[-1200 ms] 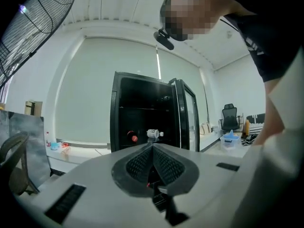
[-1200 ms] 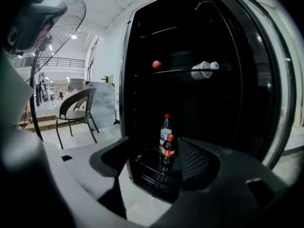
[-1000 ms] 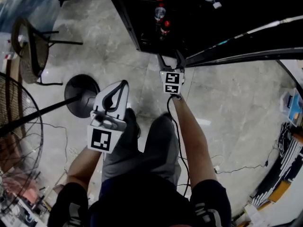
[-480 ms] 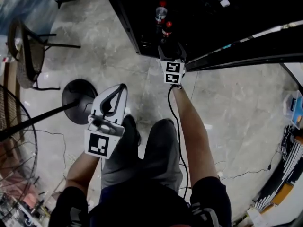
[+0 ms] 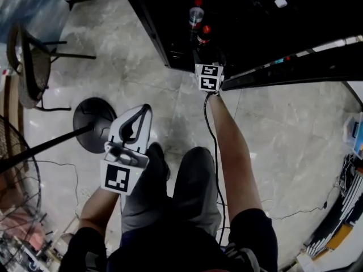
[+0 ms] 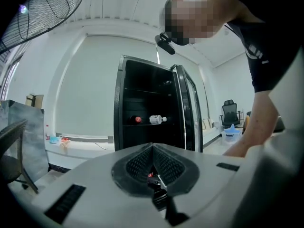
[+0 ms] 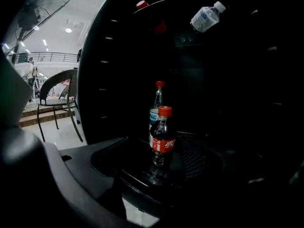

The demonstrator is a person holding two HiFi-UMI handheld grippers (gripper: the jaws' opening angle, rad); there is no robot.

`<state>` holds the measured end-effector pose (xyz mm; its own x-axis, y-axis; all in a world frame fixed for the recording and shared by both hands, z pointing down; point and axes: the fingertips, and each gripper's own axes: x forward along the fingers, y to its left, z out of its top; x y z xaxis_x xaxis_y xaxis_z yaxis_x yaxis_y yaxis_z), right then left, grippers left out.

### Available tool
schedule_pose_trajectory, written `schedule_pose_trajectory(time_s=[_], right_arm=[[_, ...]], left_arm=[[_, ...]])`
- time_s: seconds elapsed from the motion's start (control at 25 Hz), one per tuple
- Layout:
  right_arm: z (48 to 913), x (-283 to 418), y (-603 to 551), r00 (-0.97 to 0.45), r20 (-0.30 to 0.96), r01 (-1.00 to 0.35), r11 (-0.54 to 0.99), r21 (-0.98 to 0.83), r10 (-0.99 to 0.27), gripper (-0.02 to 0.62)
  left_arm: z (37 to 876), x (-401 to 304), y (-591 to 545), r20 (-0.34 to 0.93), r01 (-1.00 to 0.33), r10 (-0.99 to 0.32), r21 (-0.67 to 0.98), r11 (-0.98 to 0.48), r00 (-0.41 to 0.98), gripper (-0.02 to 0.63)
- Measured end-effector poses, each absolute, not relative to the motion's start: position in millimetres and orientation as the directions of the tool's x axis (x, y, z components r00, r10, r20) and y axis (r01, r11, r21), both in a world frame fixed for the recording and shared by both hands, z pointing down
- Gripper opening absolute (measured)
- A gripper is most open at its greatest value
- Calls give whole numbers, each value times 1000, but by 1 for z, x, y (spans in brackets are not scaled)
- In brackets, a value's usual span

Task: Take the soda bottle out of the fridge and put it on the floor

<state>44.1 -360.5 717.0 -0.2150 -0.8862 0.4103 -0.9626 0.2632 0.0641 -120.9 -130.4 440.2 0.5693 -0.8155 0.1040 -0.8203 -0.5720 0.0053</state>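
In the right gripper view a cola bottle [image 7: 162, 137] with a red cap and red label stands upright on the low shelf of the black fridge [image 7: 237, 103]. My right gripper [image 7: 162, 171] is open, one jaw on each side of the bottle's base, apparently without touching it. In the head view this gripper [image 5: 207, 56] reaches into the fridge [image 5: 170, 27] just below the cola bottle [image 5: 203, 36]. My left gripper [image 5: 144, 109] hangs shut and empty over the floor by the person's knee. In its own view the left gripper [image 6: 153, 146] points at the fridge [image 6: 126, 108].
A second, blue-labelled bottle [image 7: 156, 103] stands behind the cola. A water bottle [image 7: 206, 17] lies on a higher shelf. The open fridge door [image 5: 295, 67] juts out to the right. A fan base [image 5: 93, 123] and a chair [image 5: 34, 55] stand on the marble floor at left.
My right gripper has moved forward into the fridge, closing in around the cola bottle. The left gripper has barely shifted.
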Motion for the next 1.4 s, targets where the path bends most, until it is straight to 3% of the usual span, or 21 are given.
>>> schedule_pose_trajectory(time_s=[0.88,0.96,1.4], right_arm=[[764,48,-440,-183,404,-969,234,80,-896,349],[761,50,-438,-175,408,-971,225,78,-896,322],[761,51,-434,-203,430,-962,262,83,-880,313]], left_arm=[[480,-132,-152,121,-834,-829,-14,-551,546,25],[483,-133,-154,122,-837,-832,-10,-547,542,25],[491,-134,-149,125,-838,-833,-23,-545,539,25]])
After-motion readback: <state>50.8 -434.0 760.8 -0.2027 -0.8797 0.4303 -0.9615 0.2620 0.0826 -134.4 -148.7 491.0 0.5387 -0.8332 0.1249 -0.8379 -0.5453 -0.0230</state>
